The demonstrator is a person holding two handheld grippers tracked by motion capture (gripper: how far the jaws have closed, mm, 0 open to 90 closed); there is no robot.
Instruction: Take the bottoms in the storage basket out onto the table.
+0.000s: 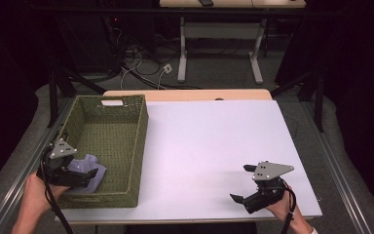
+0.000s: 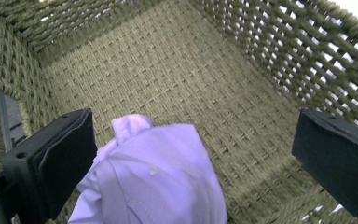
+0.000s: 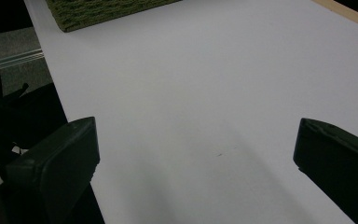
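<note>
Hovering over the near end of a green woven basket (image 1: 108, 146), the left gripper (image 1: 85, 176) hangs with its jaws spread wide above a crumpled lilac cloth (image 1: 88, 165) that lies on the basket floor, hard in the corner at about 7 o'clock on the white table (image 1: 209, 151). Seen from the left gripper view, the cloth (image 2: 154, 182) sits between the jaws, brushing the left one and well apart from the right one (the weave shows bare across that gap). Beyond the cloth, toward 12 o'clock, the basket floor (image 2: 177, 74) runs open to the far wall, hemmed by walls on both sides.

At roughly 5 o'clock, the right gripper (image 1: 241, 187) rests low near the table's front edge, its jaws wide and holding nothing. In the right gripper view, bare white table (image 3: 205, 93) stretches ahead of the jaws, with a corner of the basket (image 3: 98, 11) at 11 o'clock and the table's near edge dropping away at 9 o'clock. Between basket and right gripper, the tabletop lies open.
</note>
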